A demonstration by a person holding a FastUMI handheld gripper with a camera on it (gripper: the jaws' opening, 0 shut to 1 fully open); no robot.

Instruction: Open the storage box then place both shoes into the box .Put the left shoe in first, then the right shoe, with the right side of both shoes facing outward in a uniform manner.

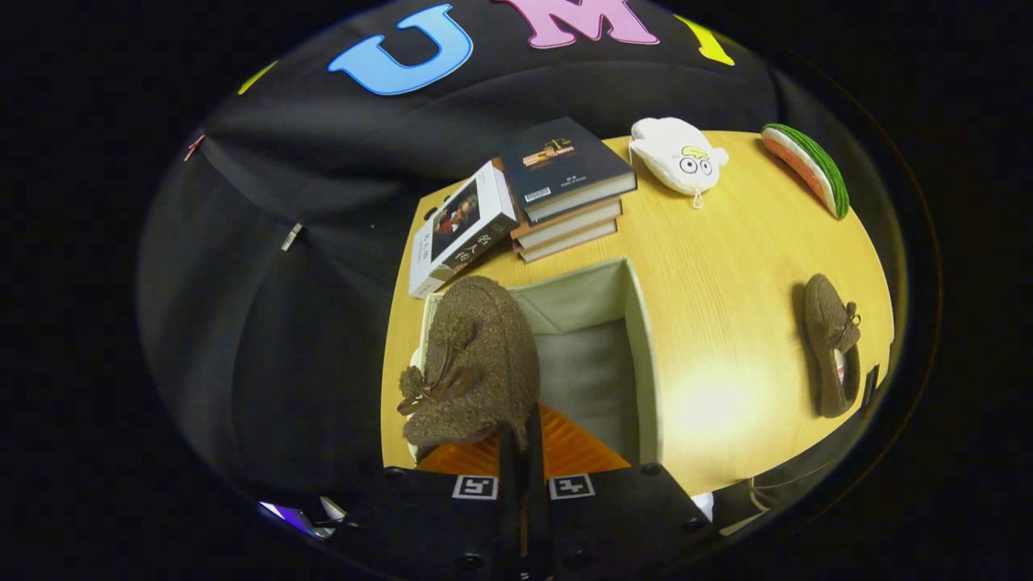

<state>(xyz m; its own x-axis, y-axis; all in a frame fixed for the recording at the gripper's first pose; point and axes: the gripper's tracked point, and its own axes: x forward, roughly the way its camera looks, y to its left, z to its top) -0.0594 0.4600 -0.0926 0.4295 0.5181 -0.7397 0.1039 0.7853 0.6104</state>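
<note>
My gripper [523,440] is shut on the rim of a brown fuzzy shoe [476,363] with a bow, holding it above the left part of the open storage box [643,355]. The box has pale fabric walls and a grey inside, and an orange surface shows at its near edge just ahead of my fingers. The shoe hides the box's left wall. A second brown shoe [831,343] with a bow lies on the wooden table [726,282] well to the right of the box.
Beyond the box lies a stack of books [565,190] with a white book [460,226] leaning on its left. A white plush toy [676,155] and a watermelon-slice cushion [807,165] sit at the table's far right.
</note>
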